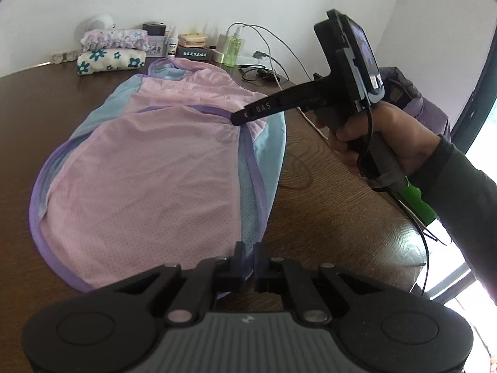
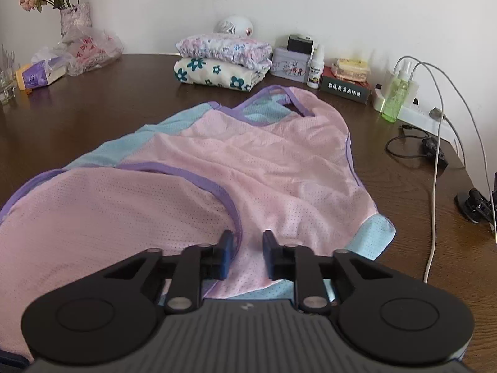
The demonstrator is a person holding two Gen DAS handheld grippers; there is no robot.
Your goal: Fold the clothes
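The left tongs [image 1: 248, 262] sat nearest the lens, their tips drawn together on the near hem of the garment [image 1: 149, 168], thin pink-and-blue cloth pinched between them; the right tongs [image 2: 245, 253] stood over the purple-trimmed edge further up the same piece, their tips a little apart with cloth bunched in the gap; whether the pads truly pressed on it could not be told from the right wrist view; from the left wrist view their tips were hidden against the fabric.

The garment lay spread lengthwise on the dark tabletop [image 1: 326, 205], its neckline toward the wall, one flap already laid over the body so that a purple seam crossed the middle; a fold seemed begun, not finished, and the piece was still long and loose; by my judgement a further fold or two remained, then stacking.

Two folded pieces [image 2: 222, 63] were piled at the back by the wall, well apart from both tongs; that suggested part of the job was done.

A hand [image 1: 382, 136] gripped the right tool's handle beside the garment's edge.
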